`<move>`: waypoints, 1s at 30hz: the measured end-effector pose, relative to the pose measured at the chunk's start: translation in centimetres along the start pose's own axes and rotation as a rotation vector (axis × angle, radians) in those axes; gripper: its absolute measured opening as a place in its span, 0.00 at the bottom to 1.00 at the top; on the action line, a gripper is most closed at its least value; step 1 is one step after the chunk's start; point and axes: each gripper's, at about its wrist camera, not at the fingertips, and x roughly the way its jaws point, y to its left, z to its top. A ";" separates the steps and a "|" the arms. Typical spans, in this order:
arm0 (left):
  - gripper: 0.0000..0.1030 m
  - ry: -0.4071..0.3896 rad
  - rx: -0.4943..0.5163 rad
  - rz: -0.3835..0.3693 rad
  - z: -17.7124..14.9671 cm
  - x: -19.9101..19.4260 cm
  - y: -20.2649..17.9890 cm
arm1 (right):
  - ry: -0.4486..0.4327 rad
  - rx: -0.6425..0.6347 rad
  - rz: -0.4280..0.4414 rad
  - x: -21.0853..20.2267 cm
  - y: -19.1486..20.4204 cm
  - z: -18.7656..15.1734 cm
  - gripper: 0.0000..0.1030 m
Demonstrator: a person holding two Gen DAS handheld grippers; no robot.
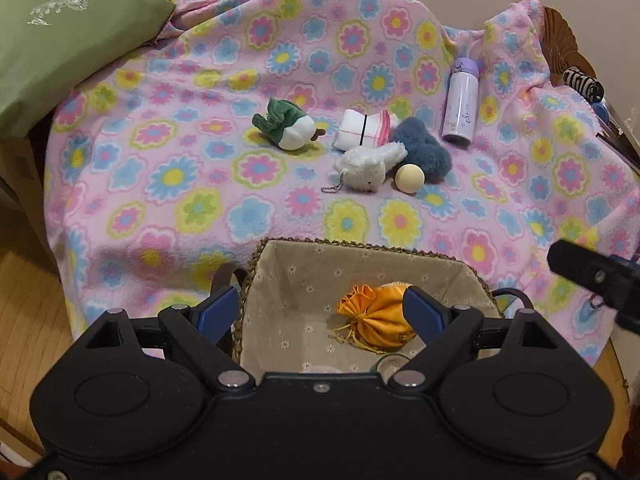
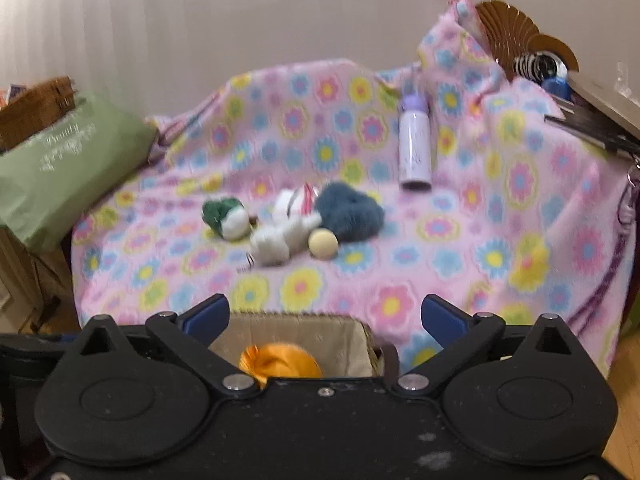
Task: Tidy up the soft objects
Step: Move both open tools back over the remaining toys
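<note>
A flowered fleece blanket [image 1: 200, 184] covers the surface. Near its middle lies a small group of soft toys: a white plush with a green top [image 1: 288, 128], a white folded cloth with a pink edge [image 1: 360, 130], a fluffy white rabbit with a bead chain [image 1: 370, 166], and a shaggy blue plush [image 1: 424, 148] just behind a smooth cream ball [image 1: 409, 177]. A hard lilac bottle [image 1: 461, 102] lies toward the right edge, well apart from the toys. A green pillow [image 1: 60, 40] rests at the back left corner.

At the front edge stands a woven basket [image 1: 280, 276] with a cloth lining. A shiny orange drawstring pouch [image 1: 370, 312] lies inside it.

The left gripper [image 1: 320, 308] hangs over the basket with its fingers wide and nothing between them. The right gripper [image 2: 326, 320], blurred in its own view, also has fingers spread wide and empty, above the basket's rim.
</note>
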 end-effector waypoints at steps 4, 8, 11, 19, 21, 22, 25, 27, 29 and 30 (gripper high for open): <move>0.83 0.010 0.020 0.004 0.9 1.0 -0.1 | -0.004 0.015 0.054 1.0 -0.1 1.0 1.00; 0.83 0.026 0.043 0.000 1.9 2.4 -0.4 | 0.004 0.008 0.068 2.5 0.3 1.7 1.00; 0.83 0.044 0.054 -0.004 2.9 3.6 -0.5 | 0.033 0.014 0.074 4.3 0.2 2.4 1.00; 0.83 0.093 0.065 -0.012 5.3 7.5 -0.7 | 0.132 0.037 0.079 9.2 -0.8 3.7 0.93; 0.83 0.102 0.067 -0.010 5.9 8.5 -0.9 | 0.134 0.012 0.066 10.2 -0.8 4.0 0.93; 0.83 0.103 0.069 -0.010 6.2 9.0 -1.0 | 0.135 0.002 0.065 10.7 -0.8 4.1 0.93; 0.83 0.097 0.085 -0.004 7.2 10.4 -1.5 | 0.139 -0.004 0.051 11.8 -1.0 4.5 0.93; 0.83 0.092 0.098 -0.001 7.9 11.4 -2.0 | 0.151 0.008 0.044 12.9 -1.5 4.9 0.93; 0.83 0.093 0.111 -0.006 8.7 12.5 -2.5 | 0.161 0.022 0.036 13.7 -1.9 5.2 0.93; 0.83 0.093 0.117 -0.011 9.0 13.0 -2.7 | 0.164 0.029 0.030 14.2 -2.2 5.4 0.93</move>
